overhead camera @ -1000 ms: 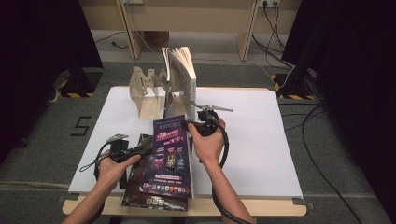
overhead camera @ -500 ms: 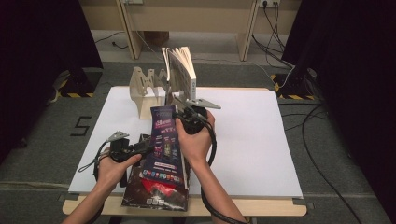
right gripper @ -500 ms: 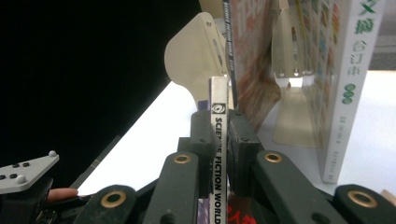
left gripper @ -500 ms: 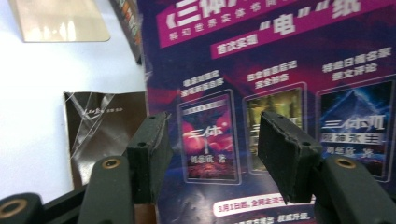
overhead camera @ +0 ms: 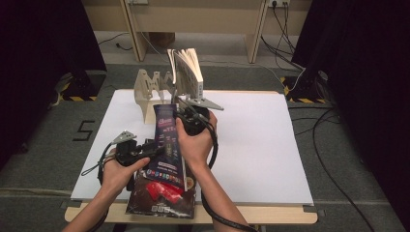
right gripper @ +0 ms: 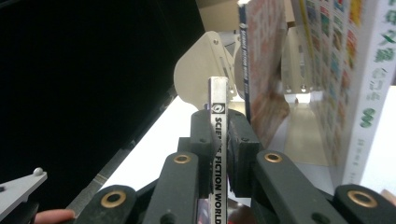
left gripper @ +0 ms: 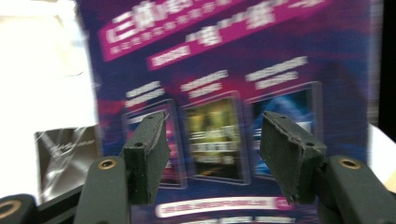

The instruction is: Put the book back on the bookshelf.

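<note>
High view: the right gripper (overhead camera: 192, 117) has tipped the purple magazine (overhead camera: 167, 145) up onto its edge, where a second ago it lay nearly flat and face-up on the dark magazine (overhead camera: 162, 195) at the worktop's (overhead camera: 251, 140) near edge. It now stands almost vertical, its top end aimed at the wooden rack (overhead camera: 153, 87) at the back of the worktop. The right gripper's jaws are closed tight on the purple magazine's spine, as the right gripper view shows, with the spine (right gripper: 218, 154) pinched between the two pads. The left gripper (overhead camera: 138, 151) sits just beside the cover, at its lower left; its jaws have just been opening and now stand wide, nothing between them, the cover (left gripper: 224, 93) close in front. So the lift has passed to the right hand alone, and the magazine looks ready to be carried to the rack. The rack already holds two upright books: a thick white book (right gripper: 359, 84) and a thinner one (right gripper: 261, 60) beside it, with open slots to their left.
</note>
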Motion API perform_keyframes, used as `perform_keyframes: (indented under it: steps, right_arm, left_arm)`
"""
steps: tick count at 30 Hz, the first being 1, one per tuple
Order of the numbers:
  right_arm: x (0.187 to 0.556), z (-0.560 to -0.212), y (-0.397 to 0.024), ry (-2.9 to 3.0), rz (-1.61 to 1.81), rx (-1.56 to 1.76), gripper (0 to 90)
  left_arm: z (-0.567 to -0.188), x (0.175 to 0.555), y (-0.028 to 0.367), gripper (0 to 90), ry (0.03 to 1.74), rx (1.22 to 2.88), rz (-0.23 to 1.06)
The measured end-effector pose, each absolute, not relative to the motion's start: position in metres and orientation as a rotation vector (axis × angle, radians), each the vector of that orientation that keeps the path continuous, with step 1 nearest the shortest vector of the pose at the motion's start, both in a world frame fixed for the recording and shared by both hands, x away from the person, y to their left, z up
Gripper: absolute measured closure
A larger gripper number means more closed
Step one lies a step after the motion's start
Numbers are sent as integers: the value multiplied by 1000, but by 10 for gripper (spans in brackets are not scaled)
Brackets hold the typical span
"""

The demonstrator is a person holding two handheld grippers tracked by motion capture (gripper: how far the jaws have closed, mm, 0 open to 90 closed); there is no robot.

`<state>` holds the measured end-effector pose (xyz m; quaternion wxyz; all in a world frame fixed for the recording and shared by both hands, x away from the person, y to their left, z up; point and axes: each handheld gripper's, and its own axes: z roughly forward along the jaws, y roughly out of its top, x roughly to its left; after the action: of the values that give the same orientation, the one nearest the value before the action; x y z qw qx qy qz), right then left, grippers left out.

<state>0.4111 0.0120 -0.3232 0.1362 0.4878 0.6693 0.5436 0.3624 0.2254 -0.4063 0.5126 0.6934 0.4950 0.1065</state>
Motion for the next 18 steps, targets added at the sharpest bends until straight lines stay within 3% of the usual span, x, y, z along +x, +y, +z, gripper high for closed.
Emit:
perform_keyframes:
  steps: [18]
  right_arm:
    - [425,-309,36,1910,1577,1388,832]
  left_arm:
    - [-371,360,198,353,1087,1688,305]
